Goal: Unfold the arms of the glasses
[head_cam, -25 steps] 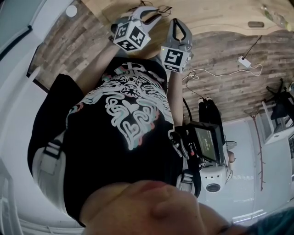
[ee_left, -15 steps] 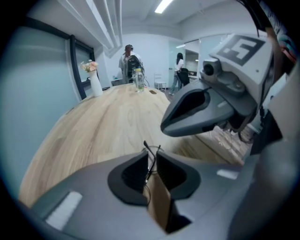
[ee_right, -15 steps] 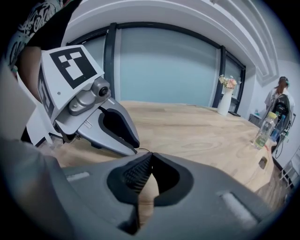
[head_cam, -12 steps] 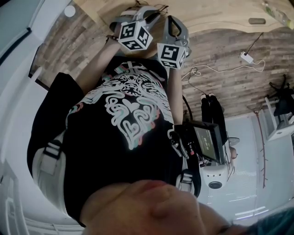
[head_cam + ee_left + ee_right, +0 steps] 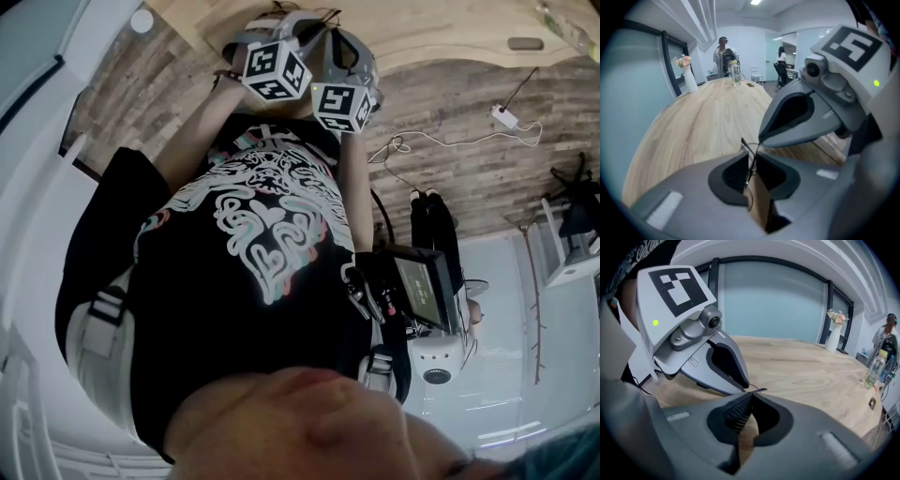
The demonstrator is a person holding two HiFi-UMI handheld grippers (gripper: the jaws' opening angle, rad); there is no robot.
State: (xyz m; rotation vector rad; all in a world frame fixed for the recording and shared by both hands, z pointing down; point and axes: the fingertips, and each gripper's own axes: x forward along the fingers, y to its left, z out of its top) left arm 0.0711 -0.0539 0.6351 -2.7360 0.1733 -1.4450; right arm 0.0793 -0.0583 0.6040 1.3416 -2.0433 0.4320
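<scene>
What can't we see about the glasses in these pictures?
- Left gripper view: the left tongs, whose jaws have just been closing, pinch one thin wire of the glasses. The grey tongs hide the lenses and hinges.
- Right gripper view: the right tongs cover everything except a dark tip.
- Head view: both tongs block the glasses, which are tiny at the top edge.
- So how far the arms are unfolded cannot be told.

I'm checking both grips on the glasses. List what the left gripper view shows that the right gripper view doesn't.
Left gripper view only: the glasses' wire frame between the left gripper's jaws, which have just been closing on it, and the right gripper seen from outside. Right gripper view only: the right jaws pinched on an arm tip, and the left gripper from outside. Both: table, vase, bottle.
</scene>
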